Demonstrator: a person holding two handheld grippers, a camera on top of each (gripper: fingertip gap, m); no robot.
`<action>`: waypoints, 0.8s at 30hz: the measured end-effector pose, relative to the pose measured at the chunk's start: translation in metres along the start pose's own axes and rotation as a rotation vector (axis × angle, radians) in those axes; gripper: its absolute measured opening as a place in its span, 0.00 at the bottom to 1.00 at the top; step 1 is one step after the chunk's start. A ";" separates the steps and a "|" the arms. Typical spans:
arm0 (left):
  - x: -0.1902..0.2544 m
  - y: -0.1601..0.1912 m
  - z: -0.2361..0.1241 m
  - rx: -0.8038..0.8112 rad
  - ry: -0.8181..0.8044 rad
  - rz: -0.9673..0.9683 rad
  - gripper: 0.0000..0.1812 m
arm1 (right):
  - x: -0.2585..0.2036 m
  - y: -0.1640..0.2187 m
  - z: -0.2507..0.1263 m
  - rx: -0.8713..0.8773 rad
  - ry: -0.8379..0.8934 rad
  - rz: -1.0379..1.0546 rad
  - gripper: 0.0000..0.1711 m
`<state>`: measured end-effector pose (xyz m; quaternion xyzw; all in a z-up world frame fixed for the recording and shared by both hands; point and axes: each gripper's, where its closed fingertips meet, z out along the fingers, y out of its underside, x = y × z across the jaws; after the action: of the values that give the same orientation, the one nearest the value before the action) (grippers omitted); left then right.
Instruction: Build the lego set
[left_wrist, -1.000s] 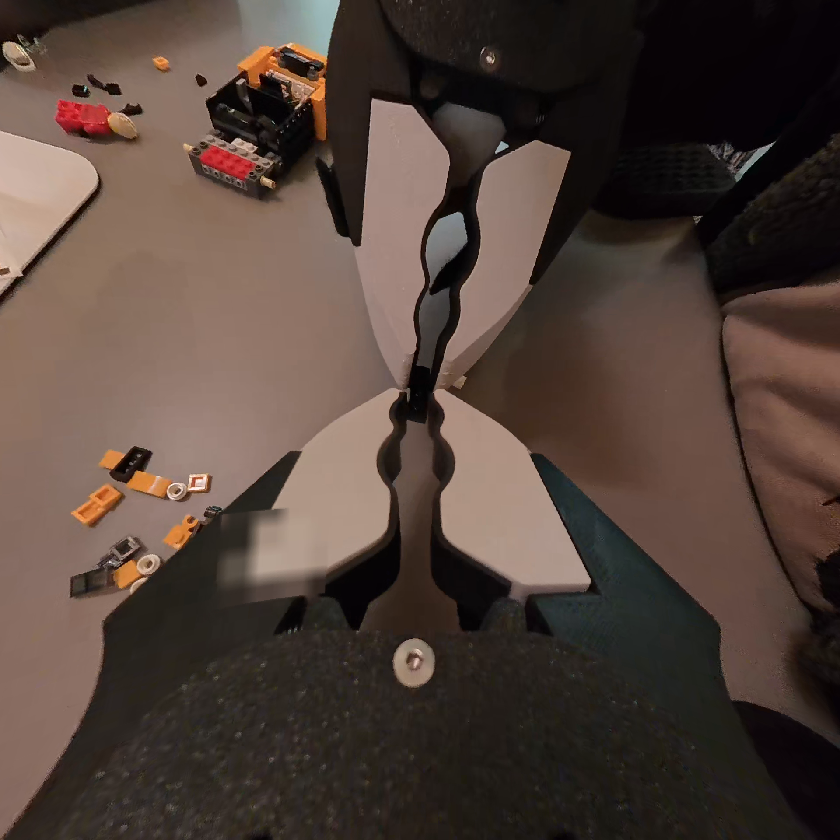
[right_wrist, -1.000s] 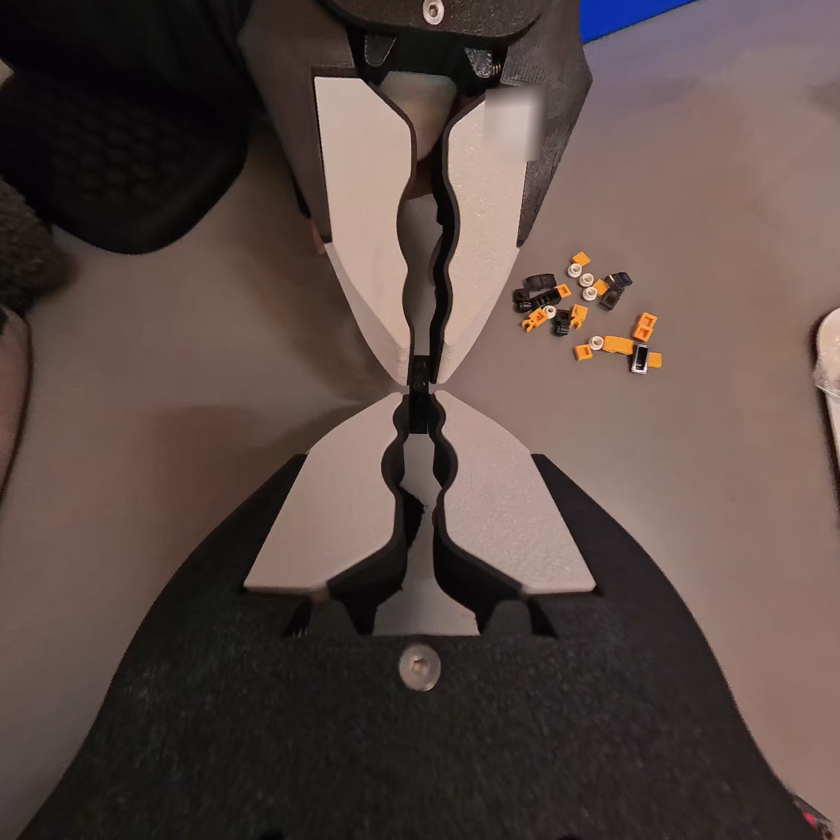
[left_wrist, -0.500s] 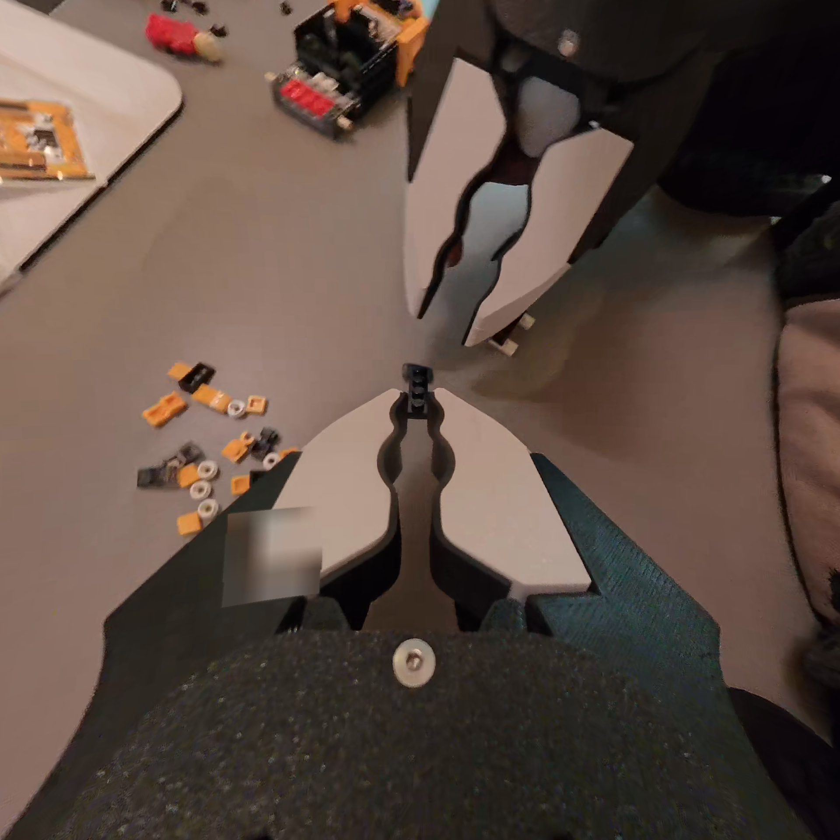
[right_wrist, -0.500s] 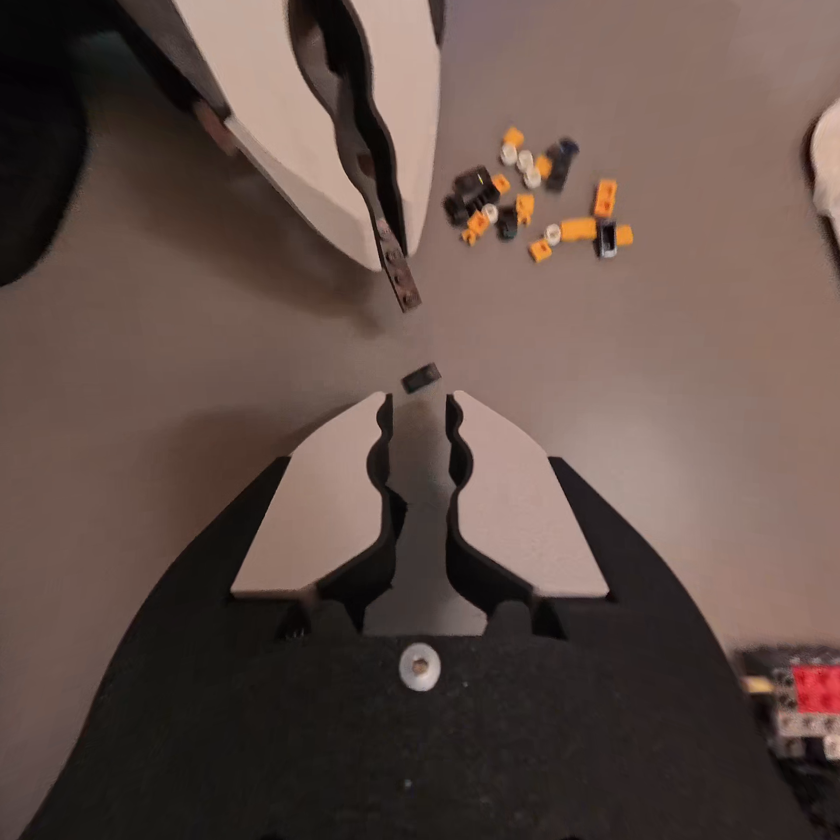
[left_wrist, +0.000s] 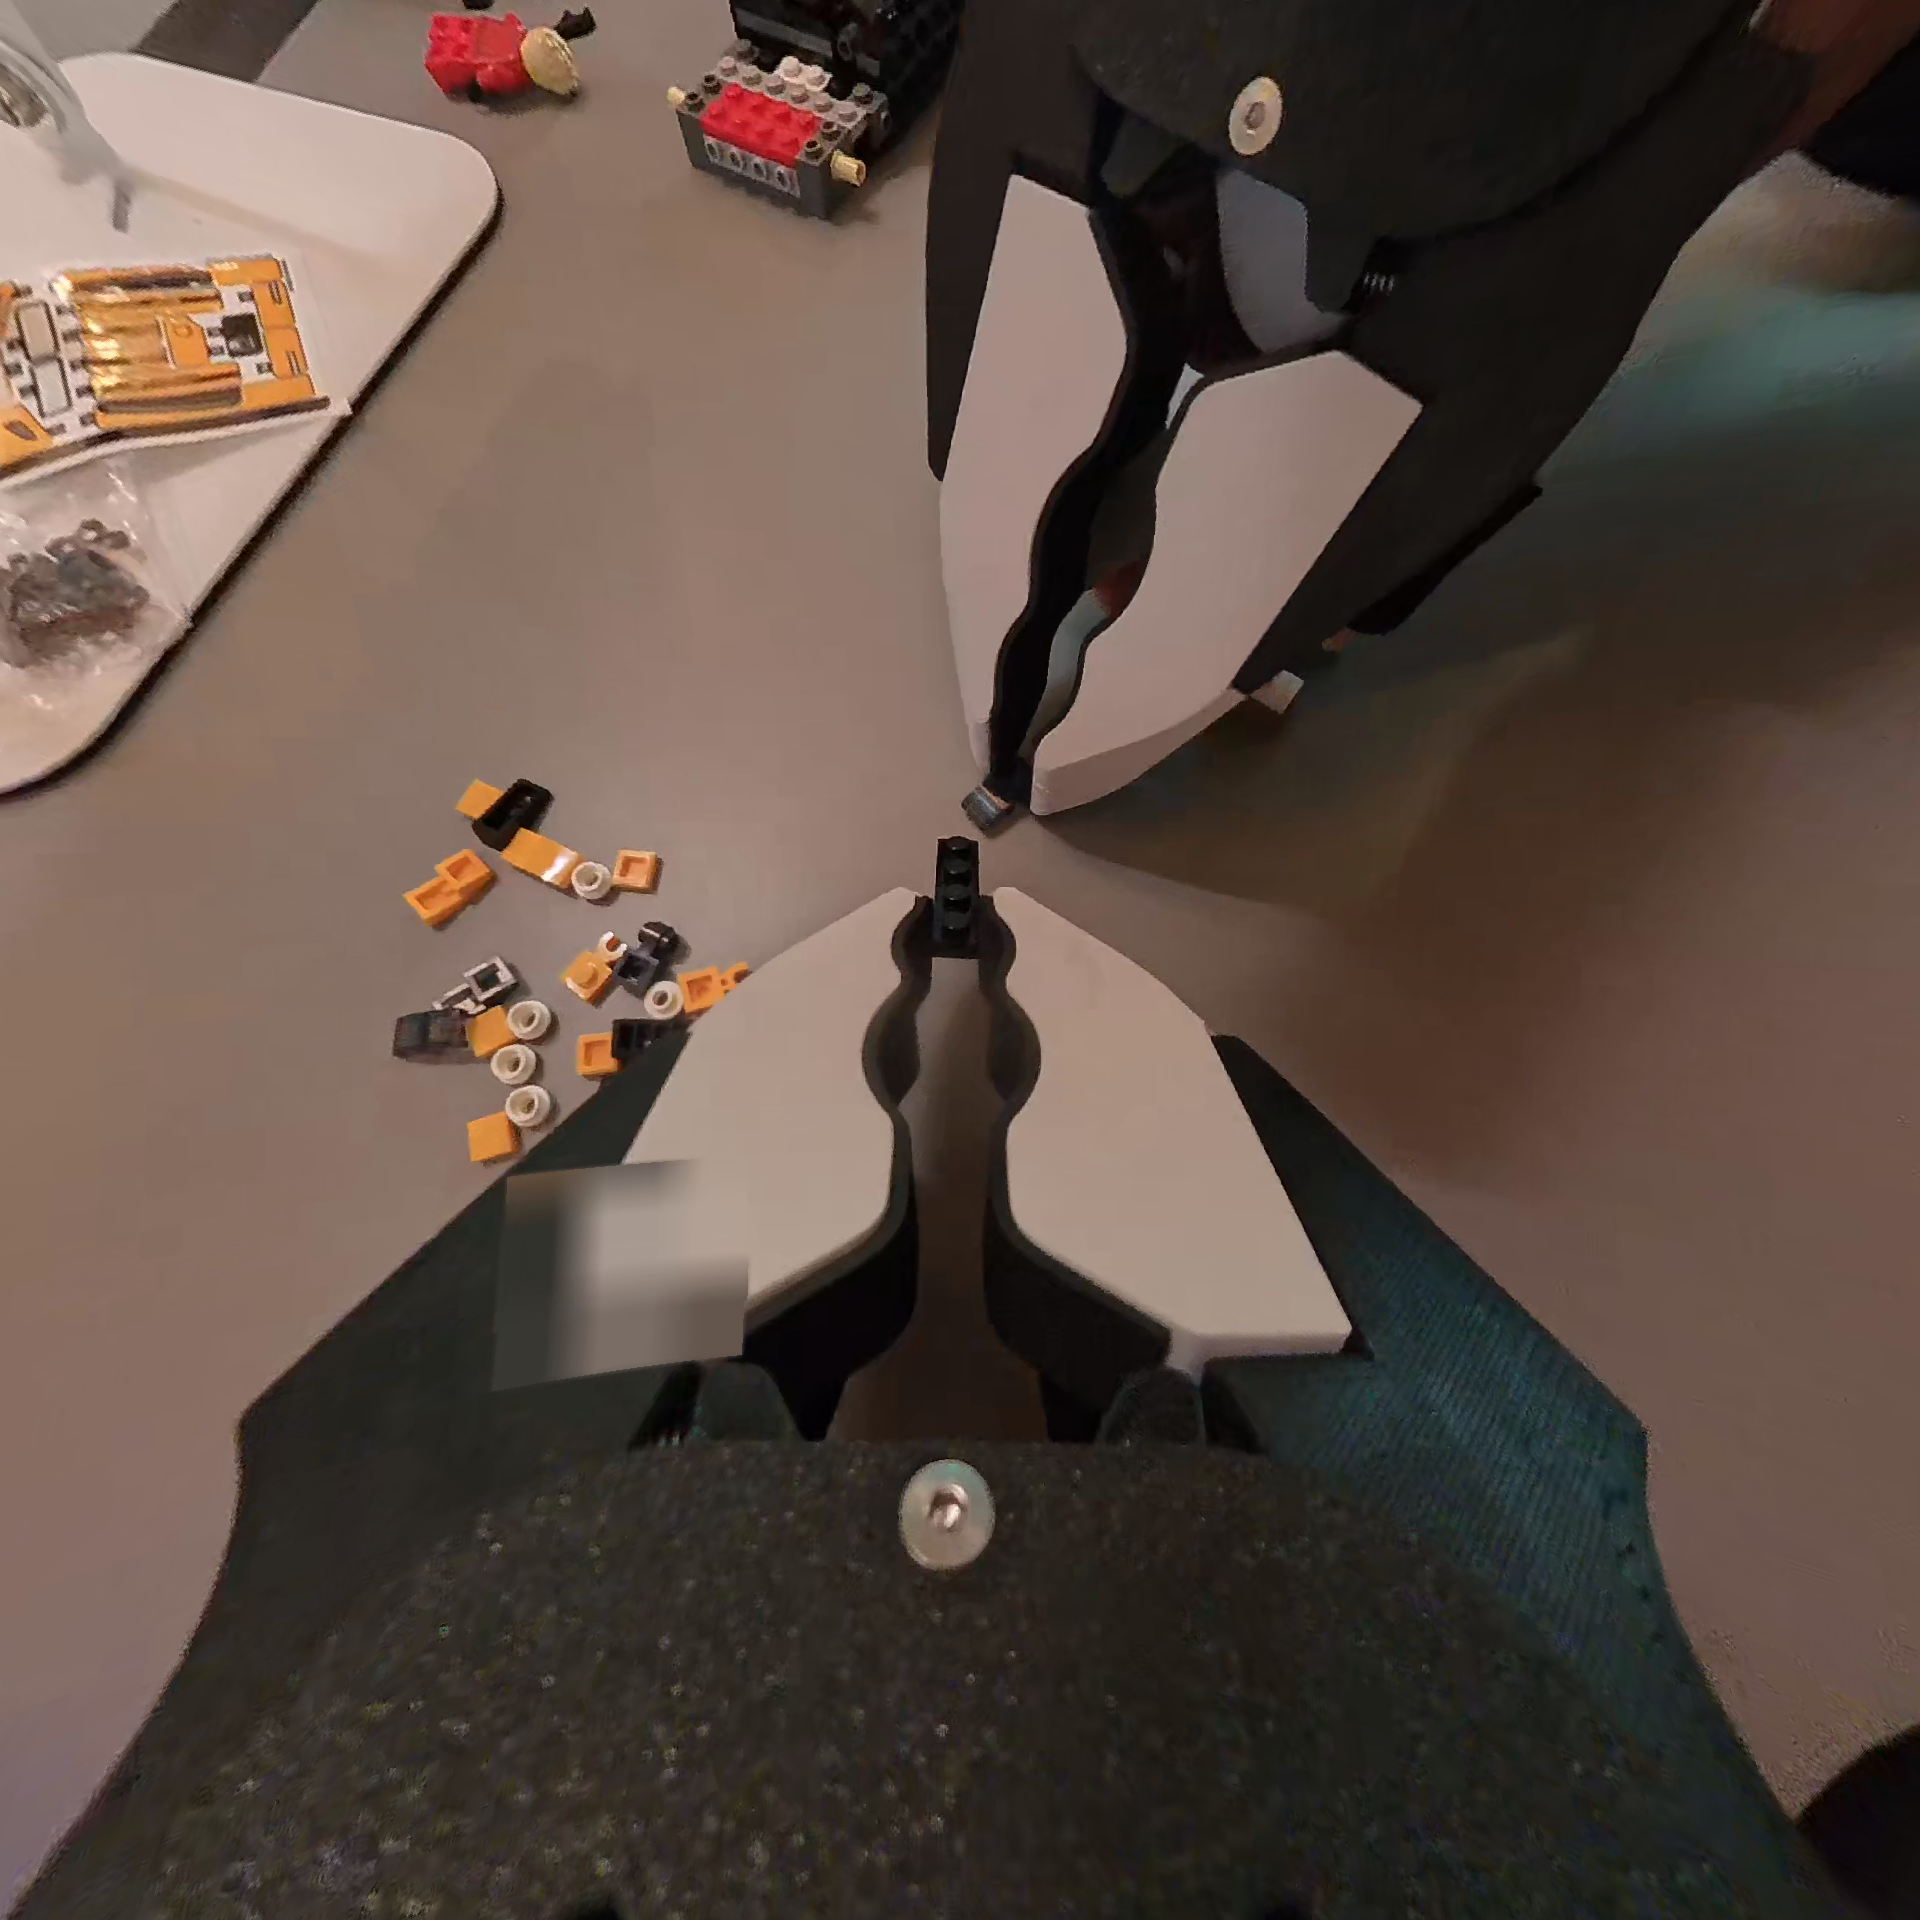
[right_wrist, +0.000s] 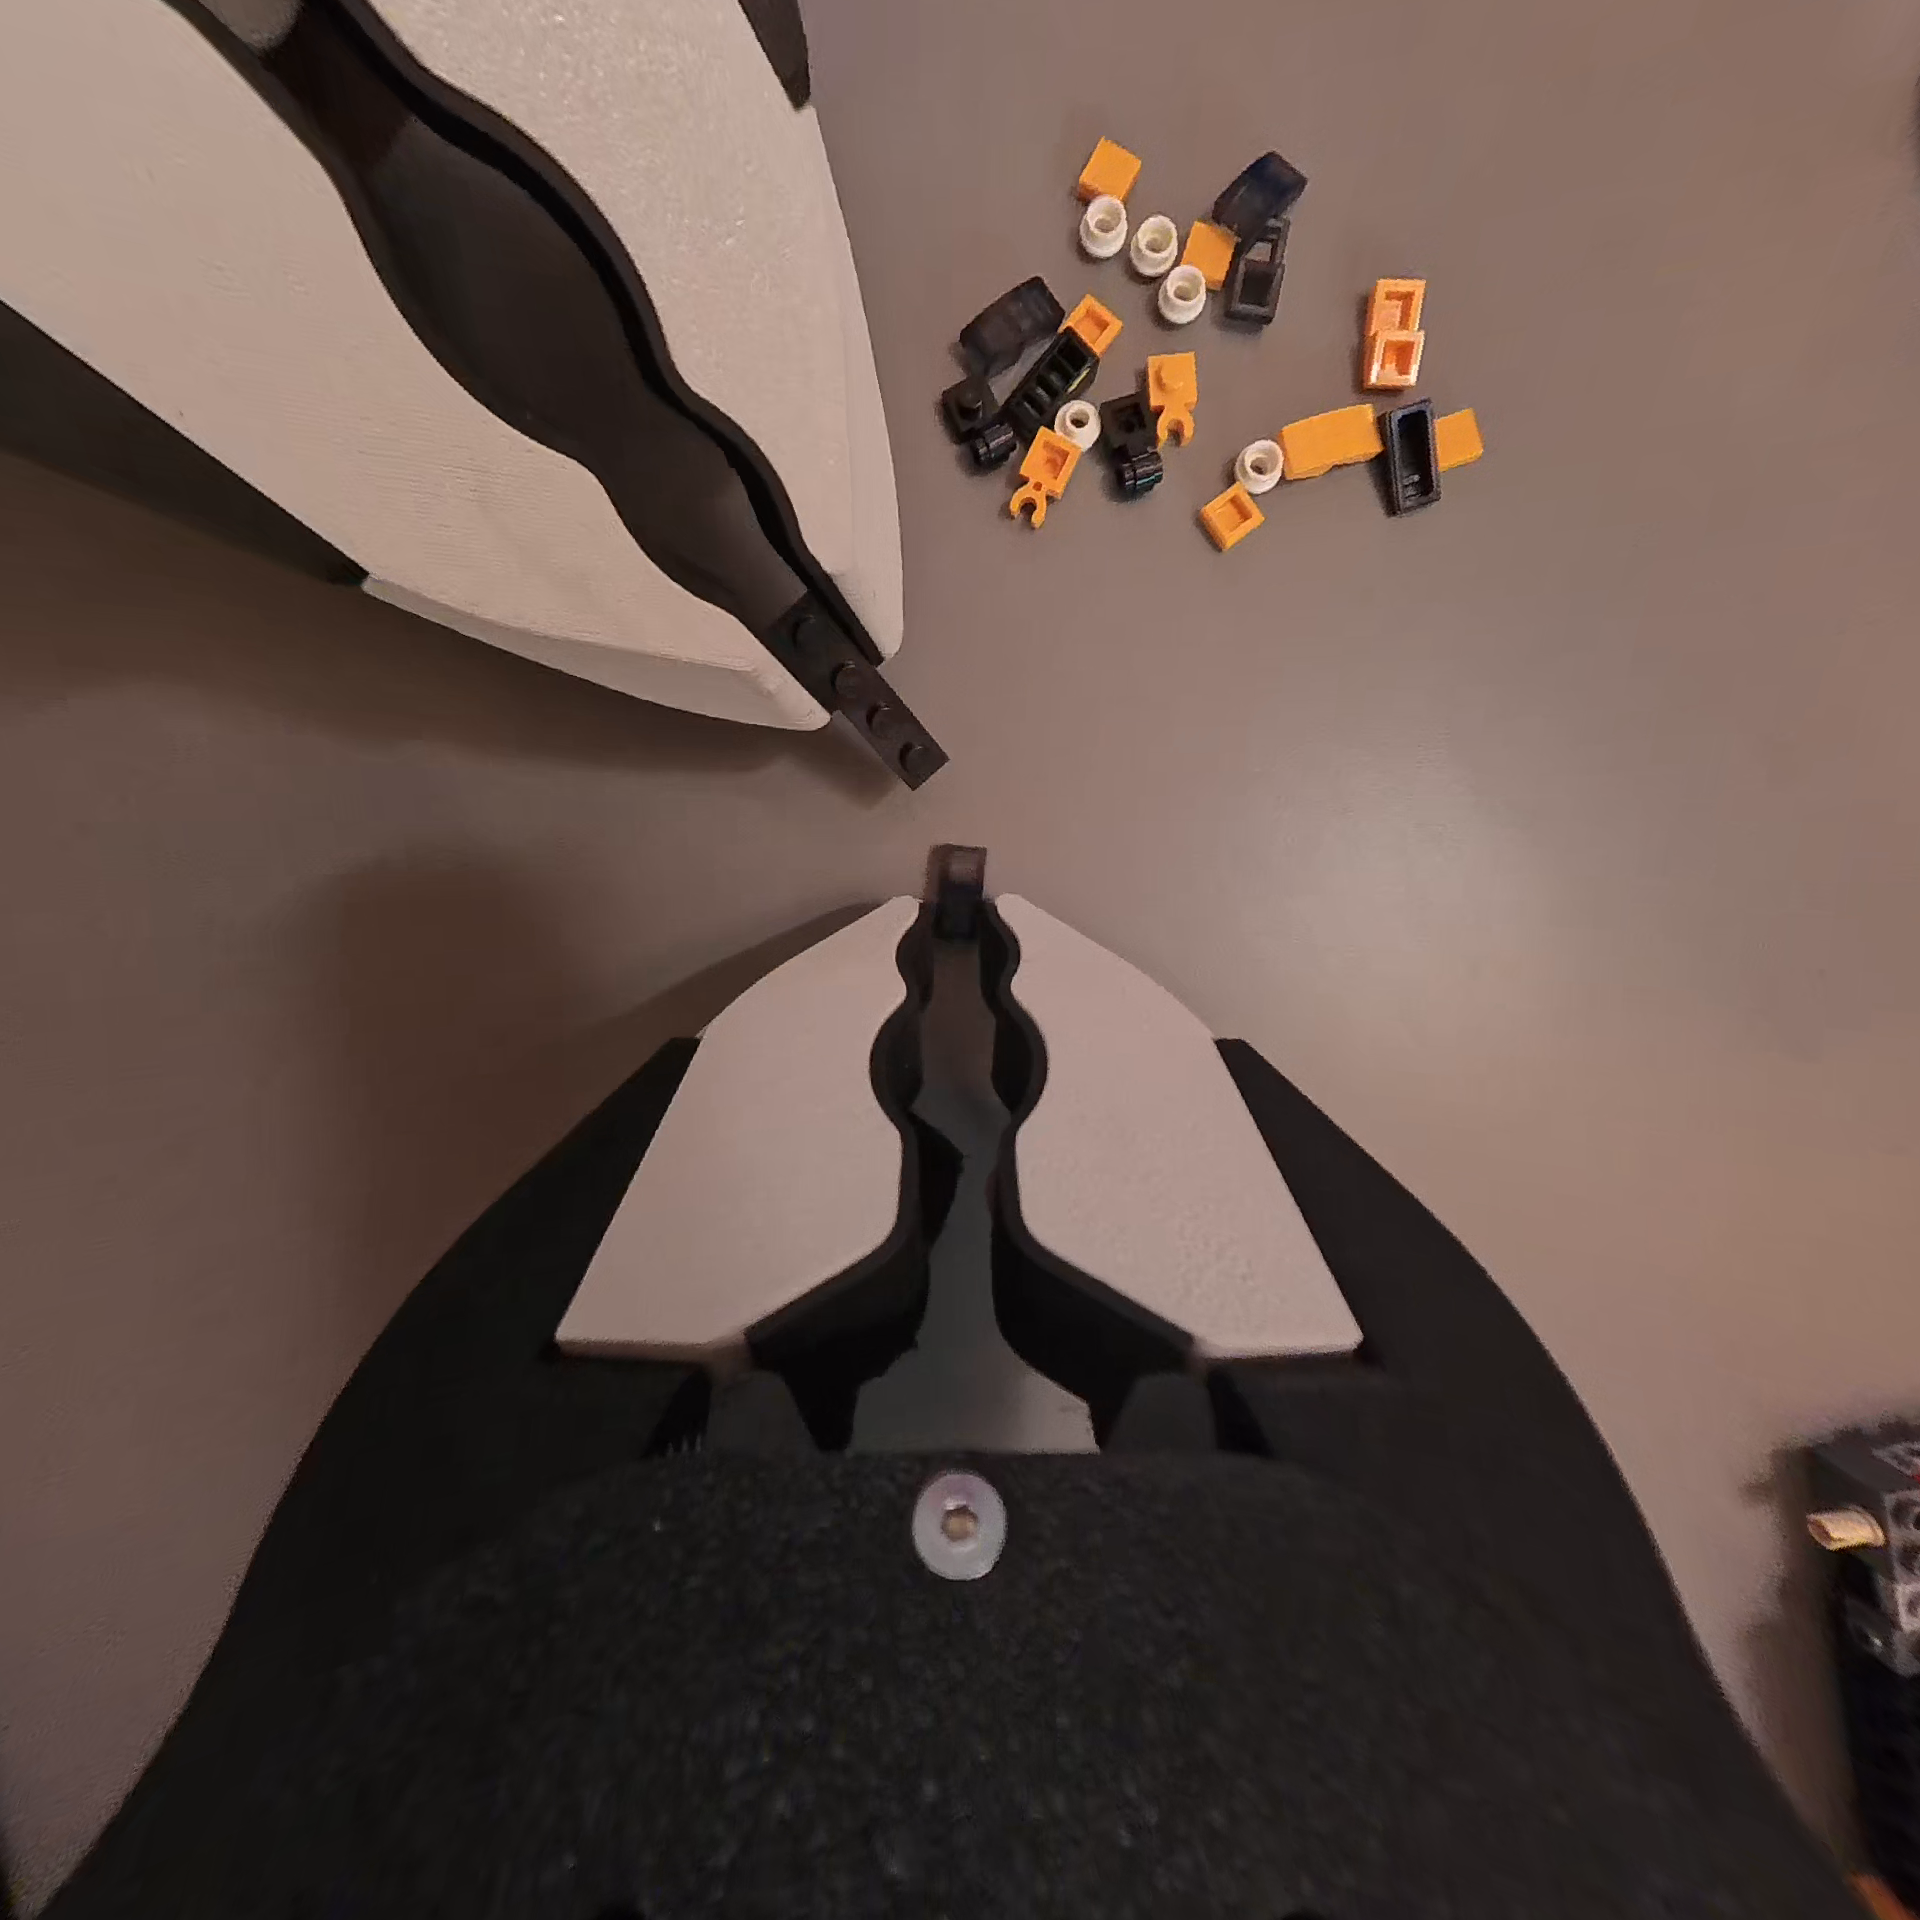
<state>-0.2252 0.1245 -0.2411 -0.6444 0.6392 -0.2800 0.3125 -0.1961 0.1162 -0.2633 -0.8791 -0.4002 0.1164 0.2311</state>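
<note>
My left gripper (left_wrist: 956, 906) is shut on a thin black studded plate (left_wrist: 956, 883) that sticks out past its tips. In the right wrist view the left gripper (right_wrist: 847, 675) comes in from the upper left with the plate (right_wrist: 883, 727) pointing down and right. My right gripper (right_wrist: 958, 906) is shut on a small dark translucent piece (right_wrist: 958, 871). In the left wrist view the right gripper (left_wrist: 1010, 779) reaches down from the upper right, with the piece (left_wrist: 987, 808) at its tips. A short gap separates plate and piece, above the grey table.
A pile of small orange, black and white loose pieces (left_wrist: 551, 977) (right_wrist: 1195, 343) lies on the table beside the grippers. The partly built black vehicle (left_wrist: 800, 114) (right_wrist: 1870, 1538) and red bricks (left_wrist: 483, 52) lie farther off. A white tray (left_wrist: 312, 208) holds a sticker sheet (left_wrist: 156, 343) and a bag. There is about 4 cm between the tips of the two grippers.
The grippers were tip to tip on the black parts and have pulled apart. The right gripper opened half a second ago and is now shut on the small dark piece.
</note>
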 end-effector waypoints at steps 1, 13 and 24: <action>0.000 0.000 0.000 0.000 -0.012 0.020 0.04 | 0.001 -0.001 -0.001 0.029 -0.001 -0.002 0.05; -0.005 -0.043 -0.019 0.221 -0.150 0.092 0.04 | 0.010 -0.046 -0.058 0.618 -0.348 0.456 0.05; 0.011 -0.050 -0.027 0.330 0.115 -0.102 0.04 | -0.008 -0.051 -0.069 0.606 -0.401 0.212 0.05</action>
<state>-0.2134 0.1121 -0.1858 -0.5990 0.5679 -0.4330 0.3623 -0.2073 0.1179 -0.1781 -0.7673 -0.2918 0.4225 0.3842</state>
